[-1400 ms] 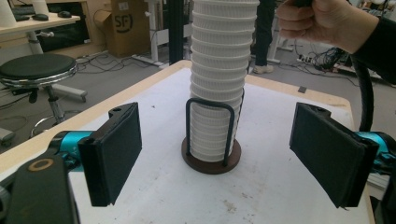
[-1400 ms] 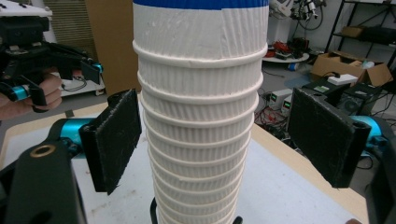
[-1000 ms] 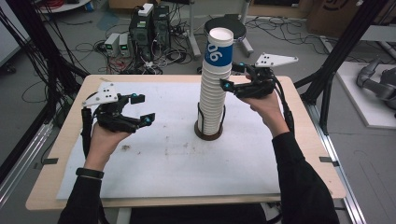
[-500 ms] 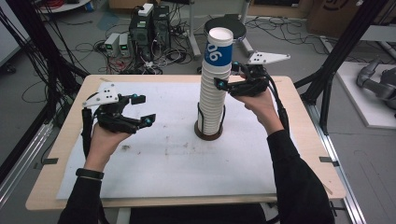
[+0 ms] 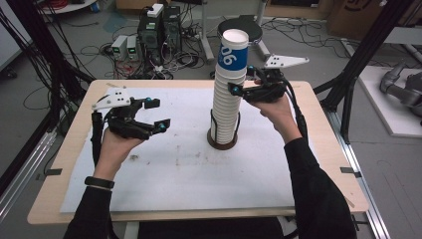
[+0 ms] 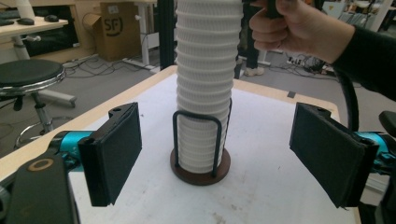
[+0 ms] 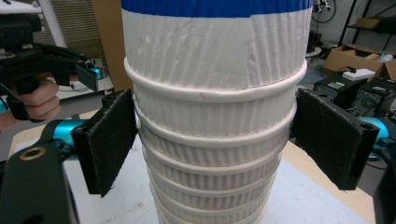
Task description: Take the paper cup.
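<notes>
Since a second ago the right gripper (image 5: pixel 242 79) has moved in toward the cup stack (image 5: pixel 227 102); its fingers (image 7: pixel 108 140) now stand wide apart on either side of the stack's upper cups, gripping nothing. The left gripper (image 5: pixel 155 114) has stayed left of the stack, fingers (image 6: pixel 114 151) wide apart and empty. The stack is tall, white and ribbed, its top cup banded blue, standing upright in a round brown wire holder (image 6: pixel 201 165) mid-desk (image 5: pixel 298 89).
</notes>
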The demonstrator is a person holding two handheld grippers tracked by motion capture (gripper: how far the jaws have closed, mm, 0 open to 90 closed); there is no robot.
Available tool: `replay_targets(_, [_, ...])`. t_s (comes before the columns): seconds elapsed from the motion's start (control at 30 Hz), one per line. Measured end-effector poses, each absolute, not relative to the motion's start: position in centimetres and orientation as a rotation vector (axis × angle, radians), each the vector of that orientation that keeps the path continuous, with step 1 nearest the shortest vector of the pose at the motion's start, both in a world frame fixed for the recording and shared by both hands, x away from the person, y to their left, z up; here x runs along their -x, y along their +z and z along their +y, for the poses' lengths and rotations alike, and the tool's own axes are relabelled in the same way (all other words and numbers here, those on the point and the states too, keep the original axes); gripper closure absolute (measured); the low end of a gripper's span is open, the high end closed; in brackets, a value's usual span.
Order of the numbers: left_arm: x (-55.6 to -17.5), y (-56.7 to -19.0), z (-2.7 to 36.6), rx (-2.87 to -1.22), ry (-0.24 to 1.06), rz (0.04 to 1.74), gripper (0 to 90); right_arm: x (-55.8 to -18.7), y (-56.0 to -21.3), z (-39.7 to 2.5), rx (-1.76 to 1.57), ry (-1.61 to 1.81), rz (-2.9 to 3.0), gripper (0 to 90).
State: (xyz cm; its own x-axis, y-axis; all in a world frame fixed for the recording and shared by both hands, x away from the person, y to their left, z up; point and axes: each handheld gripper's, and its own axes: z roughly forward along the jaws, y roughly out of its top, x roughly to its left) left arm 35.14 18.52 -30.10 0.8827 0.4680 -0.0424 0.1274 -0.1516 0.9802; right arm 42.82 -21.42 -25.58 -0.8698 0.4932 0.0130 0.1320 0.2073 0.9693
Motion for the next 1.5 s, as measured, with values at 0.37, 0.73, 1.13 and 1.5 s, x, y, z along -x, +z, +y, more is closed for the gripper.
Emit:
replay_targets(0.37, [-37.4,-26.5,16.2,-1.705,0.271,0.426,16.9,-42.8,-25.6,-21.4,-0.588,1.709,2.186,15.3])
replay_targets(0.73, [-40.2,-22.5,12.6,-1.711,0.231,0.388,16.9,-42.8,-25.6,-21.4,-0.59,1.709,2.186,15.4])
replay_targets(1.13, [-42.3,-18.6,9.3,-1.702,0.217,0.339,16.9,-42.8,-25.5,-21.4,-0.579,1.703,2.187,15.5])
replay_targets(1.5, [-43.4,-16.2,6.7,-1.697,0.207,0.307,16.9,-42.7,-25.5,-21.4,-0.584,1.701,2.189,15.5])
